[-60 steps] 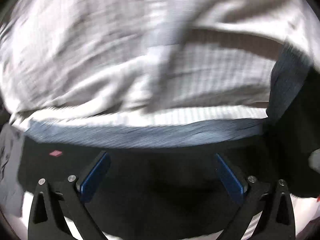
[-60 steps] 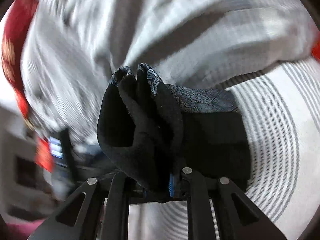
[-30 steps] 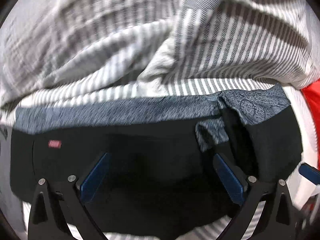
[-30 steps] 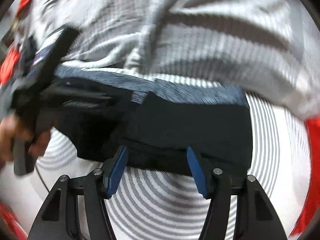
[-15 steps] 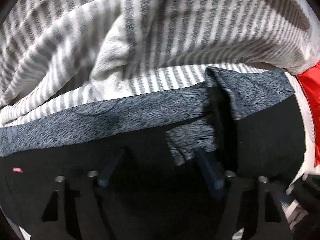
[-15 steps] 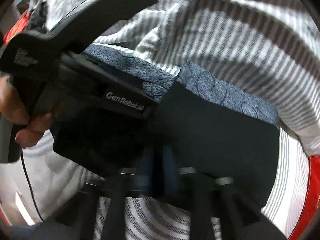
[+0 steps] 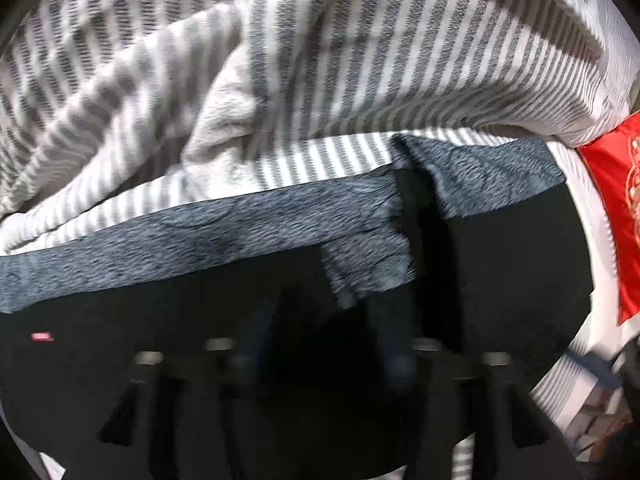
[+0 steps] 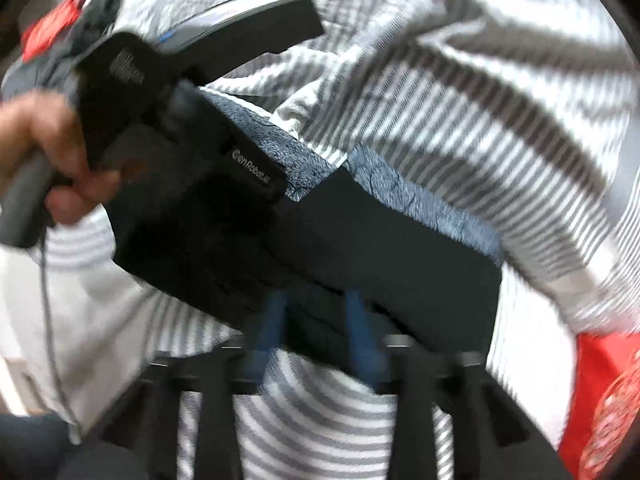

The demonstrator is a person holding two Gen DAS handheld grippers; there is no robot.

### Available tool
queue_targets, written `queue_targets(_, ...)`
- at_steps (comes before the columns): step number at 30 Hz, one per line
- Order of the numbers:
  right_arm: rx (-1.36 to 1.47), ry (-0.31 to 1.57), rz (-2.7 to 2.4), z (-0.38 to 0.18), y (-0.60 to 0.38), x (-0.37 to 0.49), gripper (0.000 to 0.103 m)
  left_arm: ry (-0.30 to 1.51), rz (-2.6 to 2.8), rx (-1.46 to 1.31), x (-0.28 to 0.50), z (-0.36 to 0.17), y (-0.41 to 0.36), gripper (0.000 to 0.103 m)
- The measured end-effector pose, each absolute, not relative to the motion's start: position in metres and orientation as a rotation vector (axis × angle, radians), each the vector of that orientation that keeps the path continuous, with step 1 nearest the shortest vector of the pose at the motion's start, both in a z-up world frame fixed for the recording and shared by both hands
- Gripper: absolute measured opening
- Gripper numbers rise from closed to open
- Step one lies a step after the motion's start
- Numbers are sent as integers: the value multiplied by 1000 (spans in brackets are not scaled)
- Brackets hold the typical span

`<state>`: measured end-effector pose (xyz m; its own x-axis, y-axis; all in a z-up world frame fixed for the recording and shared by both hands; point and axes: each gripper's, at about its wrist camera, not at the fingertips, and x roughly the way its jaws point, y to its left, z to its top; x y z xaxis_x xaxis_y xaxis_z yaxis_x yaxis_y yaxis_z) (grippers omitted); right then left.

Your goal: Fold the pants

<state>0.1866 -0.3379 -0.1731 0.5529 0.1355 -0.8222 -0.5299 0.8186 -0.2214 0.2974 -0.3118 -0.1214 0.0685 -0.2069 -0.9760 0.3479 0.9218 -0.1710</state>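
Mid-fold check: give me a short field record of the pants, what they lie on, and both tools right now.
garment: black pants with a grey-blue waistband, lying partly folded
surface: grey-and-white striped bedding, rumpled behind the pants
left tool: blurred, over the black fabric, jaws opening; grip on cloth cannot be told
right tool: at the near edge of the pants, jaws opening, blue pads apart
person's hand: holds the left tool's handle, seen from the right wrist view
other: red cloth at the right edge
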Motion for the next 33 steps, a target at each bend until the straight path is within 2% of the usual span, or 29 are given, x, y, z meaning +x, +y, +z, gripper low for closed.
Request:
queue_targets(3, -560, 857, 382, -177, -327, 183, 50, 1436, -402, 101, 295, -120, -299, 65)
queue_targets(13, -692, 870, 396, -211, -299, 214, 49, 1441, -365, 69, 296, -120, -270, 65)
queue_targets(15, -665, 895, 402, -213, -299, 222, 36, 1442, -362, 71, 295, -118, -266, 65)
queue_targets(16, -623, 921, 415, -210, -300, 228, 17, 1443, -362, 75, 295, -118, -264, 65)
queue_targets(18, -562, 918, 420, -196, -306, 233, 11, 1443, -357, 85, 293, -116, -260, 65)
queue_targets(23, -518, 898, 513, -162, -312, 209, 11, 1435, -341, 61, 288, -102, -243, 65)
queue_targets(26, -566, 942, 536, -178, -303, 191, 12, 1428, -329, 44, 285, -97, -236, 65)
queue_targets(29, -611, 975, 516, -205, -295, 189, 18, 1442, -313, 50, 281, -99, -233, 65)
queue_targets(31, -622, 950, 503, -201, -293, 186, 20, 1448, -308, 57, 277, -100, -232, 65)
queue_targets(33, -578, 963, 527, -193, -298, 184, 36, 1447, -309, 61, 273, -102, -232, 65)
